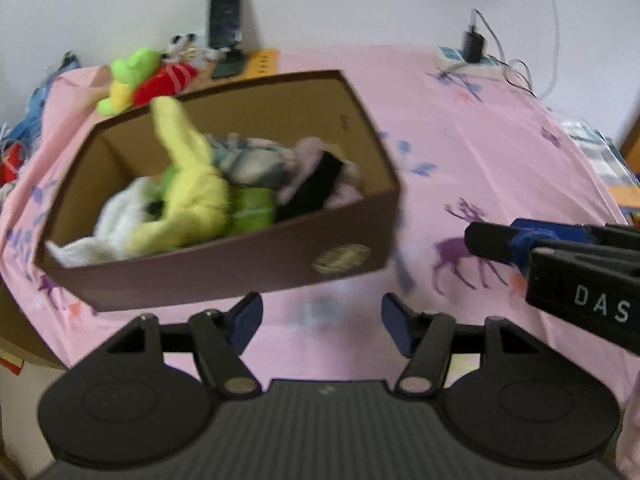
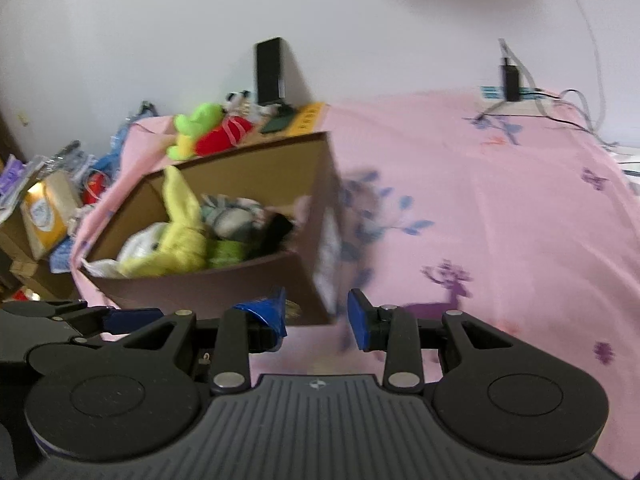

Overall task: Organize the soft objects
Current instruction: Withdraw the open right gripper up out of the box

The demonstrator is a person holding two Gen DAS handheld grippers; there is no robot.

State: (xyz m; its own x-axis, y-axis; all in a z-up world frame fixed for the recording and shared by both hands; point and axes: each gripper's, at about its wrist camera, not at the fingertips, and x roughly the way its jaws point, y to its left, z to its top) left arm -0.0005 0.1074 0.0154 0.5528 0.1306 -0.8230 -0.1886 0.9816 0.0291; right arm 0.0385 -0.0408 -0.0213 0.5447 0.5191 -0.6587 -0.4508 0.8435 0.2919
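Left wrist view
Your left claw [image 1: 322,322]: spread wide, nothing between its blue pads, hanging over the pink sheet [image 1: 460,152].
Box [image 1: 224,264]: brown cardboard, open on top, just ahead of your claw and a little to its left, resting on the sheet.
Inside the box: a yellow plush [image 1: 192,188] with one limb poking up past the rim, a white cloth [image 1: 120,216] at the left end, a green piece [image 1: 254,208], a black piece [image 1: 316,184], and grey-striped fabric [image 1: 248,160] behind. All blurred.
Beyond the box: a green and red plush toy [image 1: 148,76] far ahead to the left, outside the box.
Your right claw [image 1: 500,246]: enters from the right, well apart from the box; from here you cannot tell its opening.

Right wrist view
Your right claw [image 2: 316,316]: parted, holding nothing.
Box [image 2: 208,288]: ahead and to the left, its near corner close to your left pad.
Soft things: the yellow plush [image 2: 180,240] and the white cloth [image 2: 140,244] lie in it.
Left claw tip [image 2: 132,316]: low at the left edge.
Phone on a stand [image 2: 270,72]: far ahead, against the wall.
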